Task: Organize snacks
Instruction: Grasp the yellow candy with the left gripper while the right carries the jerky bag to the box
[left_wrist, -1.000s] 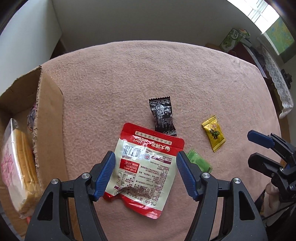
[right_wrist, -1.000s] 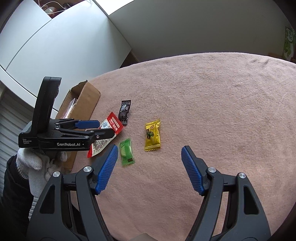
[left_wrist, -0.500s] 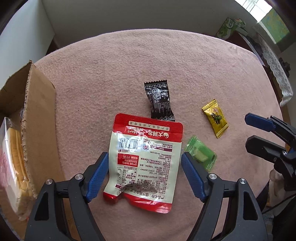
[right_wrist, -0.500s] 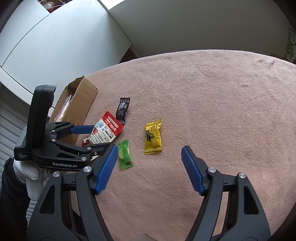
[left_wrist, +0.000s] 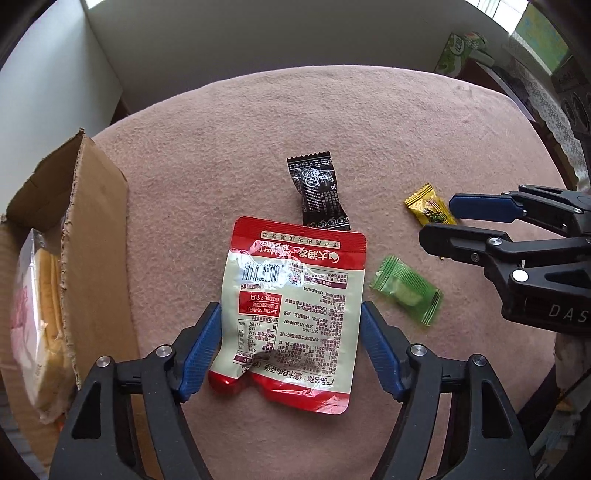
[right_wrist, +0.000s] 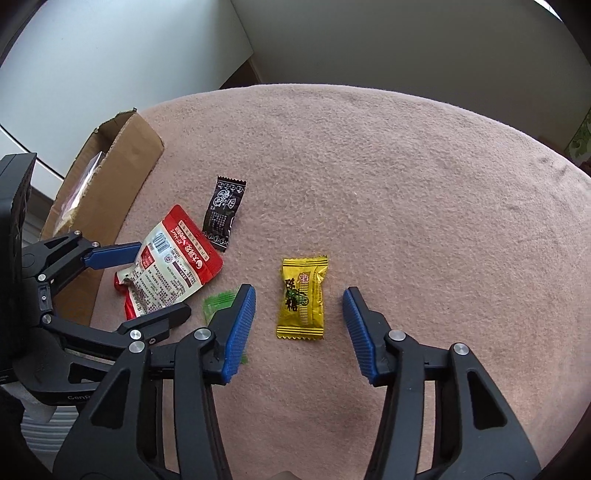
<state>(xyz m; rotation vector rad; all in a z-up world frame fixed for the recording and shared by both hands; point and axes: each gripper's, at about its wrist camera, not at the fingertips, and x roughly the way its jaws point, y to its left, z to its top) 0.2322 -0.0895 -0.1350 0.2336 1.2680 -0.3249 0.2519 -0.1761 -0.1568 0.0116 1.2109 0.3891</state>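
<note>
The flat red-and-white foil snack pouch (left_wrist: 291, 314) lies printed side up on the pink felt-covered table (left_wrist: 229, 147), just beside the open brown cardboard box (left_wrist: 92, 229), likely its destination. The left claw (left_wrist: 291, 354) straddles it steeply from above, jaws closing, not yet pressing. The right claw (right_wrist: 299, 332) closes around the yellow crinkly candy wrapper (right_wrist: 302, 297), untouched.

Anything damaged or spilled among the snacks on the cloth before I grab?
Nothing spilled or torn. The red pouch lies back-side up, its bottom edge crumpled and lifted, and its top overlaps the black candy wrapper.
</note>
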